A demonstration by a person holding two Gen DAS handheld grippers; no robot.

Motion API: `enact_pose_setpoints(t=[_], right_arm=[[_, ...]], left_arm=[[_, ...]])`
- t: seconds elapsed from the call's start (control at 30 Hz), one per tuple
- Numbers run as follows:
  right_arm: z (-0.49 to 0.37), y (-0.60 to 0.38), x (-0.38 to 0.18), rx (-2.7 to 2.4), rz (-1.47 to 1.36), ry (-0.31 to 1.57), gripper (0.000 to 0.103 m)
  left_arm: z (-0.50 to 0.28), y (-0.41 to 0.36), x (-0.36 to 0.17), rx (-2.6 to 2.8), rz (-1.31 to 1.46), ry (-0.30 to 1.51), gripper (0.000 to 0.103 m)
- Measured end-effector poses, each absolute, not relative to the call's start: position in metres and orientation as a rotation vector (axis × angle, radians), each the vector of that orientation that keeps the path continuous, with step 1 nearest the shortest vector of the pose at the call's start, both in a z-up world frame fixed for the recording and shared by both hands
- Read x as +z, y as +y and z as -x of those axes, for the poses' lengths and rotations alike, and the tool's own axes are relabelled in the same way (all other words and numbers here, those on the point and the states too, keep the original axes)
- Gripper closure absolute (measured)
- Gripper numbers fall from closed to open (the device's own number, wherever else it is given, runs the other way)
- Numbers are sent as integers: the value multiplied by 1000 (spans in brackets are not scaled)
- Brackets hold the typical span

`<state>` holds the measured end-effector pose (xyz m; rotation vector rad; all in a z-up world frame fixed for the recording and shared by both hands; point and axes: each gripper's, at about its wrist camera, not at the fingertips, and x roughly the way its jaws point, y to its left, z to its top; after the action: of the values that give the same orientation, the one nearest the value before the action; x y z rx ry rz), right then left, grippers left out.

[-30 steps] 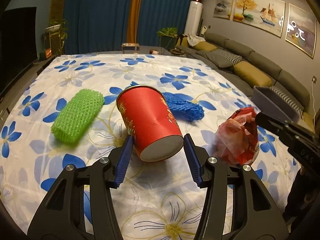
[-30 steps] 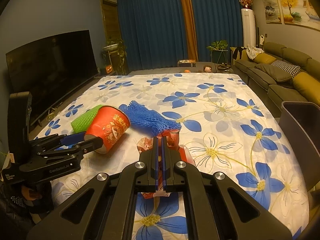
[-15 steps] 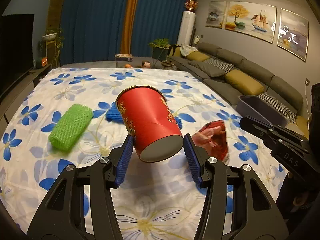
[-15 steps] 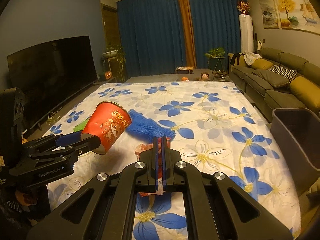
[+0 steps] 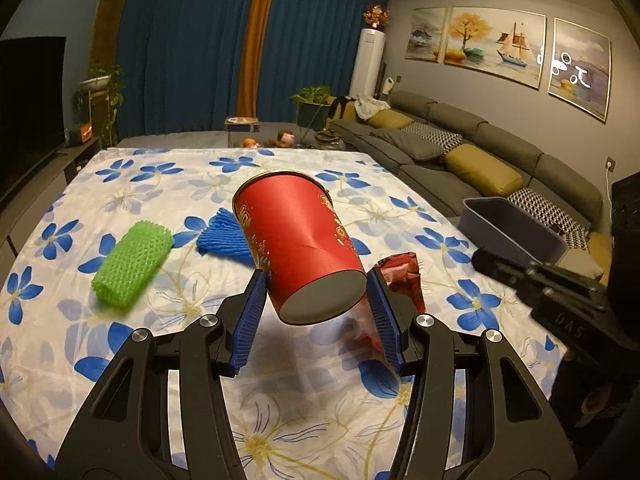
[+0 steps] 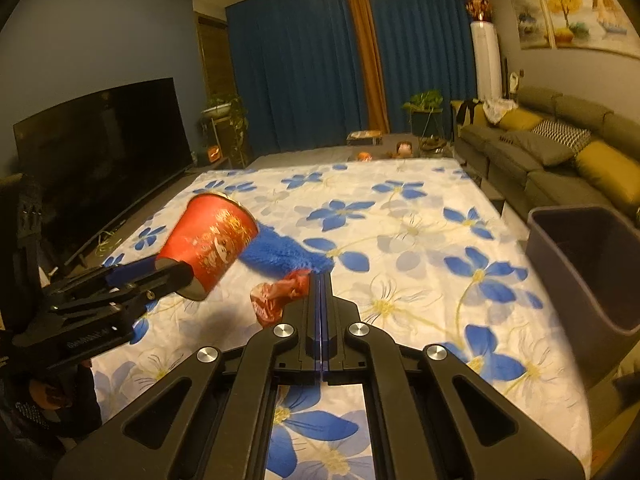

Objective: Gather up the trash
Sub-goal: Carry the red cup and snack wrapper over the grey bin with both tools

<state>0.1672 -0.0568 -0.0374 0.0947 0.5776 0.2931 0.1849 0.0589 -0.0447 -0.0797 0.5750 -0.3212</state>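
**Cup up in the left gripper, wrapper at the tips of the right**

A white cloth (image 5: 132,196) printed with blue flowers covers the broad, flat work surface; it lies wrinkled, and every place below is given from it.

The left gripper (image 5: 317,280) hovers over the cloth's near half. Its jaws stand about half open, and its blue ribbed pads press both sides of a red paper cup (image 5: 296,236) close to its base. The cup is clear of the cloth, tipped so its base faces the camera and its gold-rimmed mouth points toward the cloth's far end.

The right gripper (image 6: 322,276) is above the cloth's near middle. Its jaws are opening, with only a thin slit between the fingers. A crumpled red wrapper (image 6: 276,300) reaches the fingertips from their left. Whether a corner of it is pinched cannot be told.

On the cloth's left part lies a green foam net (image 5: 132,264). A blue foam net (image 5: 224,236) lies nearer the middle, partly hidden behind the cup.

A grey bin (image 6: 560,264) stands just off the cloth's right edge. Along that side runs a long grey sofa (image 5: 460,148) with mustard and patterned cushions, under framed paintings (image 5: 492,44). A dark television (image 6: 100,148) stands off the left edge. Beyond the far end hang deep blue curtains (image 5: 192,52) with an orange strip (image 5: 250,40), beside a tall white column unit (image 5: 366,64) and a potted plant (image 5: 314,94).
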Motion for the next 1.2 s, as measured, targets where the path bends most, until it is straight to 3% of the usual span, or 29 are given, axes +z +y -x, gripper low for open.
enact_pose_setpoints(t=[0.03,0.07,0.4,0.43,0.67,1.2], right_arm=[[-166,-56,-39,297,-102,576,58],[-165,-56,-40,296,-107,567,47],[-191,-21,-67,316,-38,662,45],[-193,-18,-70,314,-31,671,46],[-198,-21,-79,297,-8,689,84],[-166,-75,-40,233,-20,563,87]], left_arm=[[-184,61,-44,-317,81,574,52],[-184,63,-44,-312,82,572,52],[-183,83,-43,-279,96,563,52],[-183,84,-43,-278,97,563,52],[-185,81,-42,-287,90,562,52],[-187,22,-30,-372,41,540,52]])
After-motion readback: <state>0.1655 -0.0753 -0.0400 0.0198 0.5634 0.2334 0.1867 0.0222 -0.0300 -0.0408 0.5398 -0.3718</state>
